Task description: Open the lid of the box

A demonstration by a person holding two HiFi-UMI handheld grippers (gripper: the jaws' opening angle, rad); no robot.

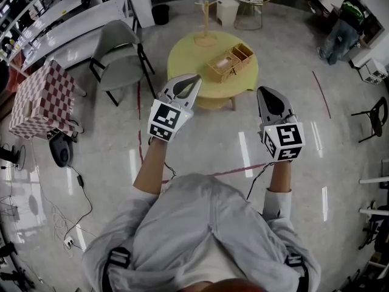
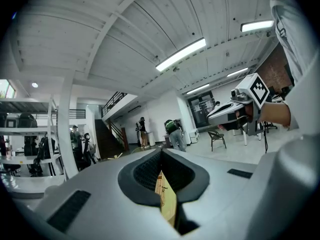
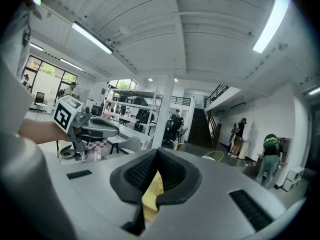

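The person stood on the shiny floor [image 1: 200, 145] and held one gripper in each hand. The left gripper [image 1: 195, 77] was up in front of the person's left side. Its jaws were closed together, tip to tip, with nothing held in them. The right gripper [image 1: 263, 90] was at about the same height on the other side. Its jaws were closed too, and they held nothing. The two grippers were well apart from each other.

The box [image 1: 230, 61] sat on the round yellow counter [image 1: 188, 56], ahead of both grippers and not touched by either. It was a light brown box, near the right side of the counter. From this far away I could not tell if its lid was open or closed. A small wooden stand [image 1: 205, 22] stood at the back edge of the counter.

A grey chair [image 1: 121, 53] stood to the left of the counter. Farther left was a block with red and white squares [image 1: 39, 99]. A red line [image 1: 321, 93] ran over the floor on the right.

In the left gripper view, the closed jaws pointed up toward the ceiling, and the right gripper [image 2: 220, 115] showed off to the side. The right gripper view showed the left gripper [image 3: 118, 131] the same way.
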